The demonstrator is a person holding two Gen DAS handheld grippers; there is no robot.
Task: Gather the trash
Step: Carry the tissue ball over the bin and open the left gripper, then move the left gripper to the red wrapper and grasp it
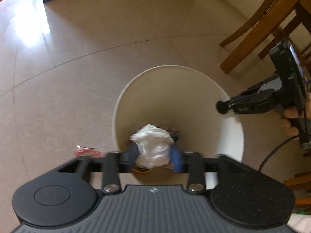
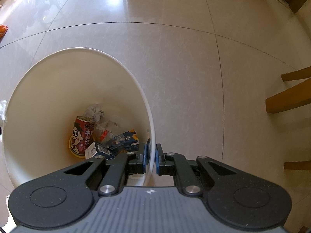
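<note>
White round plastic bin (image 1: 231,136) stands on beige tiled floor (image 1: 77,77). Left gripper (image 1: 153,157) hangs above bin mouth, jaws apart, crumpled white plastic bag (image 1: 153,145) loose between its blue pads (image 1: 176,160). Right gripper (image 2: 151,158) is clamped on bin rim. Inside bin: red drink can (image 2: 81,136), blue carton (image 2: 124,141), grey paper wad (image 2: 95,111). Red wrapper (image 1: 87,152) lies on floor just beside bin.

Glossy tiled floor (image 2: 184,68) – smooth white plastic bin (image 2: 38,89), crumpled paper (image 2: 95,111), wooden chair legs (image 1: 252,31).
</note>
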